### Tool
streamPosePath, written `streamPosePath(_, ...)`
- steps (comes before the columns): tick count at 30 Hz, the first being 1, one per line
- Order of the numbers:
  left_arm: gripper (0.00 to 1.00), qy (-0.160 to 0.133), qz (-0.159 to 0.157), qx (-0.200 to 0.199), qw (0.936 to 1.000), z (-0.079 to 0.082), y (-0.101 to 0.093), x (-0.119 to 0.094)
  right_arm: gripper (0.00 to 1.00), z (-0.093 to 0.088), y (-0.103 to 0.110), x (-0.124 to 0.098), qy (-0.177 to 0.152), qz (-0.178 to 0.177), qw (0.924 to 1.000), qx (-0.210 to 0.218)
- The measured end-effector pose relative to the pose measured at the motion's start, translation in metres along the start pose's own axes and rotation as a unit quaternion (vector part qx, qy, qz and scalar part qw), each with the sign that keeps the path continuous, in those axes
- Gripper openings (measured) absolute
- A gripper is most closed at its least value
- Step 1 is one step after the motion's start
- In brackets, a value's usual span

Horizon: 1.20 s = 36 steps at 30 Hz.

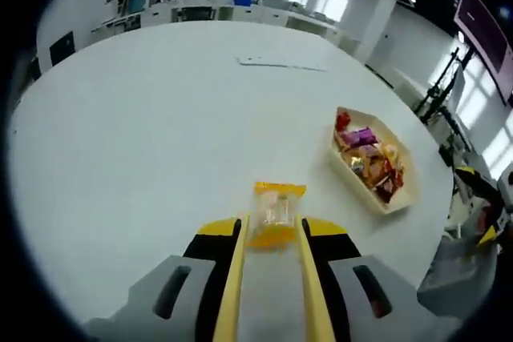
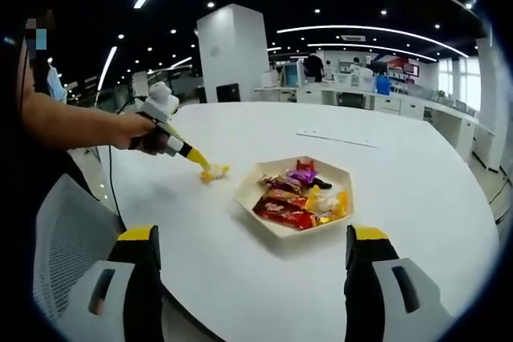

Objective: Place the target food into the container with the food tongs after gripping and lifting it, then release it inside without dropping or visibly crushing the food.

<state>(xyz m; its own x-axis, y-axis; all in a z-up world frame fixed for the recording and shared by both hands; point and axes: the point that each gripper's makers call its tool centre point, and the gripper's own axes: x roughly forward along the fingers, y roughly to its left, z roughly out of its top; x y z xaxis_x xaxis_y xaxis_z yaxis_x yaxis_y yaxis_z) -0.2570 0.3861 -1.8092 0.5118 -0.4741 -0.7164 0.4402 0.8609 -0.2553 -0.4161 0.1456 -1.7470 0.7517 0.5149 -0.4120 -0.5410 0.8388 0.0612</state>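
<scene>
Left gripper view: orange snack packet (image 1: 275, 215) clamped between left tool (image 1: 272, 238) tips; right tool (image 2: 252, 250) spread wide.

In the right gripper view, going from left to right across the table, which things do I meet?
Left gripper held by a person's hand → yellow snack packet at its tips → tray of wrapped snacks.

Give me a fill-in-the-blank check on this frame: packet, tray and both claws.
1. The left claw has its jaws on either side of a ____ snack packet.
2. The hexagonal tray already holds several ____.
3. The packet lies ____ the tray, on the white table.
4. The right claw has its jaws ____, holding nothing.

Missing: yellow; wrapped snacks; outside; open
</scene>
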Motion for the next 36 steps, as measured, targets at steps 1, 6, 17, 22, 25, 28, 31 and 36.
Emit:
streamPosePath(1, 0.27, -0.001, -0.004, 0.003, 1.0, 0.003, -0.003, 0.0, 0.94, 0.0, -0.001, 0.0, -0.001, 0.0, 1.0, 0.001)
streamPosePath(6, 0.27, 0.013, 0.003, 0.022, 0.9997, 0.007, 0.001, 0.009, 0.94, 0.0, -0.001, 0.0, -0.001, -0.001, 1.0, 0.0)
streamPosePath(17, 0.26, 0.035, -0.01, 0.091, 0.9952, -0.009, -0.001, 0.027, 0.94, 0.0, -0.002, 0.0, -0.001, -0.001, 1.0, 0.003)
streamPosePath(22, 0.22, 0.029, -0.019, 0.149, 0.9882, -0.009, -0.003, 0.027, 0.93, 0.0, -0.001, 0.0, -0.001, -0.001, 1.0, 0.003)
streamPosePath(25, 0.2, 0.024, -0.023, 0.16, 0.9865, -0.009, -0.003, 0.027, 0.93, 0.0, -0.001, 0.0, -0.001, -0.001, 1.0, 0.003)
streamPosePath(28, 0.2, 0.022, -0.029, 0.162, 0.9862, -0.008, -0.005, 0.026, 0.93, 0.0, -0.001, 0.0, -0.001, -0.002, 1.0, 0.003)
streamPosePath(31, 0.19, 0.02, -0.034, 0.163, 0.9858, -0.005, -0.005, 0.025, 0.93, 0.0, -0.001, 0.0, -0.001, -0.001, 1.0, 0.003)
streamPosePath(36, 0.2, 0.01, -0.054, 0.158, 0.9859, 0.009, -0.017, 0.018, 0.93, -0.001, 0.0, 0.0, 0.001, 0.0, 1.0, 0.0)
